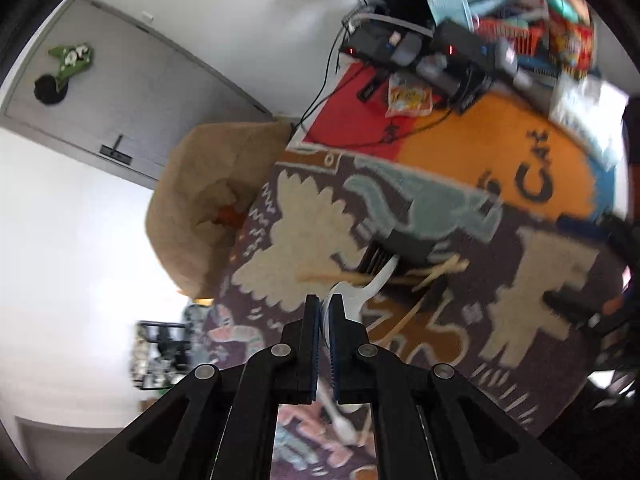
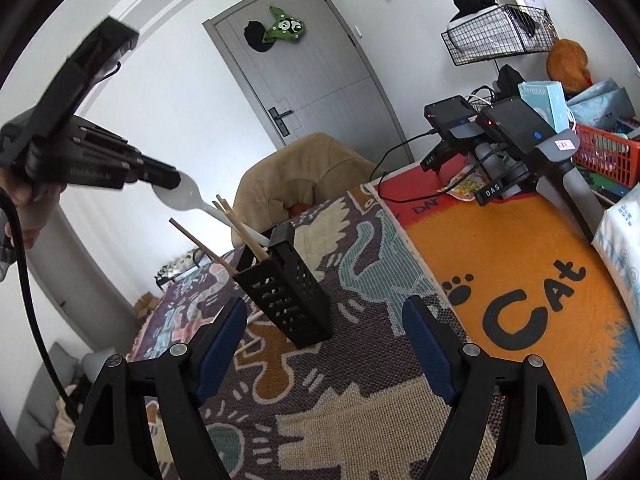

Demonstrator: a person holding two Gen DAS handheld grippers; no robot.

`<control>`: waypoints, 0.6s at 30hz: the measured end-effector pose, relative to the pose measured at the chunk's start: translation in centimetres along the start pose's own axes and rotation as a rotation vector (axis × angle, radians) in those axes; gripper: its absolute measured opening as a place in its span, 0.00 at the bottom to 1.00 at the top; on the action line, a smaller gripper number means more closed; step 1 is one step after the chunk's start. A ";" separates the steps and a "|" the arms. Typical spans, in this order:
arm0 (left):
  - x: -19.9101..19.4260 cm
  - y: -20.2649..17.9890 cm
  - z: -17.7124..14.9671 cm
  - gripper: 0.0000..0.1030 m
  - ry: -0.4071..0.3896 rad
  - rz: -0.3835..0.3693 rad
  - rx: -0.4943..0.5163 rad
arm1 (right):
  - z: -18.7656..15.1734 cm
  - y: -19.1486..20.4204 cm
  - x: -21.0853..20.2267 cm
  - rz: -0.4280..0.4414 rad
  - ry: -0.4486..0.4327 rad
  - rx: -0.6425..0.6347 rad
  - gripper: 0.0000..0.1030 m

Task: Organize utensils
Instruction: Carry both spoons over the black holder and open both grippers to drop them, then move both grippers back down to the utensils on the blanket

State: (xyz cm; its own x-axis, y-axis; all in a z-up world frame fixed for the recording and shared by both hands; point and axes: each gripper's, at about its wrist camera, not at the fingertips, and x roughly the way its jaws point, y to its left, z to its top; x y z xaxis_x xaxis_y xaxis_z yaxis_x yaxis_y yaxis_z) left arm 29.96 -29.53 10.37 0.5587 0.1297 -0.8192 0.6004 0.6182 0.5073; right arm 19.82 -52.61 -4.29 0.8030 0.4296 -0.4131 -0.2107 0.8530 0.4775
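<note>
While the left gripper (image 2: 170,178) is pinching the bowl of a white plastic spoon (image 2: 188,196) between its nearly closed blue pads, the spoon's handle is angling down into a black slotted plastic utensil holder (image 2: 290,280) standing on the patterned woven cloth (image 2: 360,380). Two pale wooden chopsticks (image 2: 236,220) are leaning out of the same holder, and a third wooden stick (image 2: 202,246) is poking out on the near side. The right gripper (image 2: 324,322) is hanging just short of the holder with its jaws standing wide and nothing between them. From the left wrist view, the spoon (image 1: 372,284) is running forward out of the pads (image 1: 316,320) towards the holder (image 1: 394,250), blurred.
</note>
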 end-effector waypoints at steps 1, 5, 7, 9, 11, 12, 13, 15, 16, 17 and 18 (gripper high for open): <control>-0.2 0.2 0.1 0.06 -0.012 -0.018 -0.019 | -0.1 0.0 0.1 0.001 0.003 0.003 0.78; -0.7 1.3 -0.3 0.70 -0.058 -0.071 -0.102 | -0.3 0.4 0.5 0.007 0.013 -0.008 0.78; -1.3 2.1 -0.9 0.79 -0.107 -0.076 -0.149 | -0.5 0.7 0.8 0.010 0.020 -0.012 0.78; -1.8 2.6 -1.3 0.79 -0.130 -0.086 -0.173 | -0.6 1.0 1.0 0.011 0.026 -0.015 0.78; -2.4 3.1 -2.4 0.79 -0.162 -0.093 -0.198 | -0.8 1.4 1.2 0.011 0.033 -0.024 0.78; -2.7 3.4 -3.0 0.79 -0.175 -0.092 -0.211 | -0.9 1.6 1.3 0.011 0.037 -0.029 0.78; -2.8 3.6 -3.6 0.79 -0.187 -0.095 -0.223 | -0.9 1.7 1.4 0.011 0.039 -0.032 0.78; -2.8 4.1 -4.8 0.79 -0.204 -0.109 -0.257 | -1.0 2.0 1.6 0.008 0.047 -0.035 0.88; -2.8 4.4 -5.6 0.79 -0.212 -0.121 -0.277 | -1.0 2.1 1.7 0.008 0.048 -0.036 0.92; -2.7 4.7 -6.6 0.82 -0.225 -0.137 -0.290 | -1.1 2.2 1.7 0.010 0.048 -0.035 0.98; -2.7 4.8 -7.1 0.83 -0.233 -0.141 -0.296 | -1.1 2.4 1.8 0.011 0.048 -0.035 1.00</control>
State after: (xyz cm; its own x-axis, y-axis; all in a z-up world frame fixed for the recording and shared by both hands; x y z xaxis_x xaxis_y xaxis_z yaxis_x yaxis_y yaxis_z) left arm 27.32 -21.39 13.12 0.6175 -0.1307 -0.7756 0.5086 0.8186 0.2669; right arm 20.14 -49.50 -4.78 0.7733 0.4517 -0.4449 -0.2395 0.8578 0.4547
